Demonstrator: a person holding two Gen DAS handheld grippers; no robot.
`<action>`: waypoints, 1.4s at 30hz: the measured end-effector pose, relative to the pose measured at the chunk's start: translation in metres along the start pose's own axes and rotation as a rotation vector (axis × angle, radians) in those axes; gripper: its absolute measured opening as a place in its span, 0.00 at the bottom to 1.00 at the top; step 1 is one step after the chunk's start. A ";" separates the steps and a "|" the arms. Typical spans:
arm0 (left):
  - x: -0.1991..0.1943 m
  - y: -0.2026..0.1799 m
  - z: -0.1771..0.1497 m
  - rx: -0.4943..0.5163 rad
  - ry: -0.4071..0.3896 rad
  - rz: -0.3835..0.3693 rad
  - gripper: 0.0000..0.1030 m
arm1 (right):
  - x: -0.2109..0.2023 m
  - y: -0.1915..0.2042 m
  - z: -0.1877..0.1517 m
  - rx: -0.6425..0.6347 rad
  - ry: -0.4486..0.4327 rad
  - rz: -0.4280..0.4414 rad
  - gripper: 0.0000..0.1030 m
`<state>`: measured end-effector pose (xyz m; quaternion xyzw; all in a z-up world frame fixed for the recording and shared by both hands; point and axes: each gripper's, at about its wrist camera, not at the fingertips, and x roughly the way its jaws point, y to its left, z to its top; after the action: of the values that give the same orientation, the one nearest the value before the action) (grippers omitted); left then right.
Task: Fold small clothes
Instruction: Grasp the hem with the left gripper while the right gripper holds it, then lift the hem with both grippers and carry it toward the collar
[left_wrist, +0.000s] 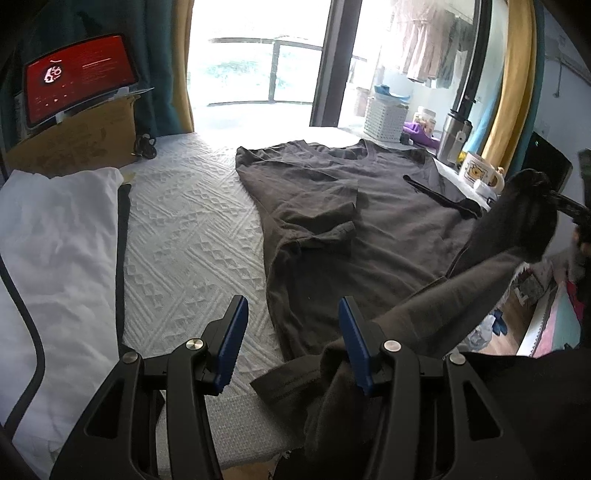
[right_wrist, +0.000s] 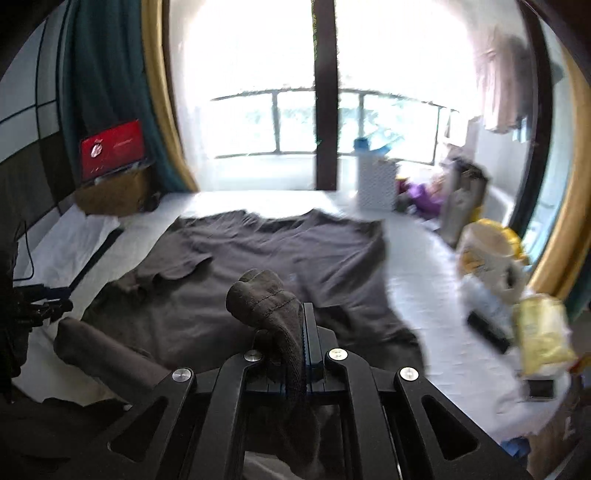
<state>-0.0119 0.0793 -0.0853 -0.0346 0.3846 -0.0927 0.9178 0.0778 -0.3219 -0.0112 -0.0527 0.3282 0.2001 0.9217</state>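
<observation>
shirt (left_wrist: 369, 206) lay flat on bed (left_wrist: 184, 229) | right gripper (right_wrist: 301, 339) clamped on its bunched hem corner, raised | left gripper (left_wrist: 291, 339) stood open, cloth apparently draped on one finger | risk: snagged cloth dragging shirt askew

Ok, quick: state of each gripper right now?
Left gripper: open, shirt hem draped over one finger.
Right gripper: shut on the dark grey T-shirt.

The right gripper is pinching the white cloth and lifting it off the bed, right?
Not quite. The right gripper is pinching the dark grey shirt, not the white cloth. The right wrist view shows a bunched corner of the shirt clamped between its fingers and lifted off the bed. In the left wrist view the white cloth lies untouched at the left.
</observation>
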 end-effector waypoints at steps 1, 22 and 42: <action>0.002 -0.001 0.000 0.001 0.005 0.001 0.49 | -0.007 -0.006 0.000 0.008 -0.014 -0.017 0.06; -0.011 -0.009 -0.025 0.053 0.148 -0.018 0.49 | 0.000 -0.068 -0.034 0.149 0.000 -0.135 0.04; -0.030 -0.013 -0.023 0.090 0.003 0.023 0.05 | -0.004 -0.051 -0.016 0.100 -0.036 -0.134 0.04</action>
<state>-0.0506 0.0728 -0.0789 0.0116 0.3816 -0.0993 0.9189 0.0863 -0.3730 -0.0229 -0.0250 0.3167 0.1225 0.9402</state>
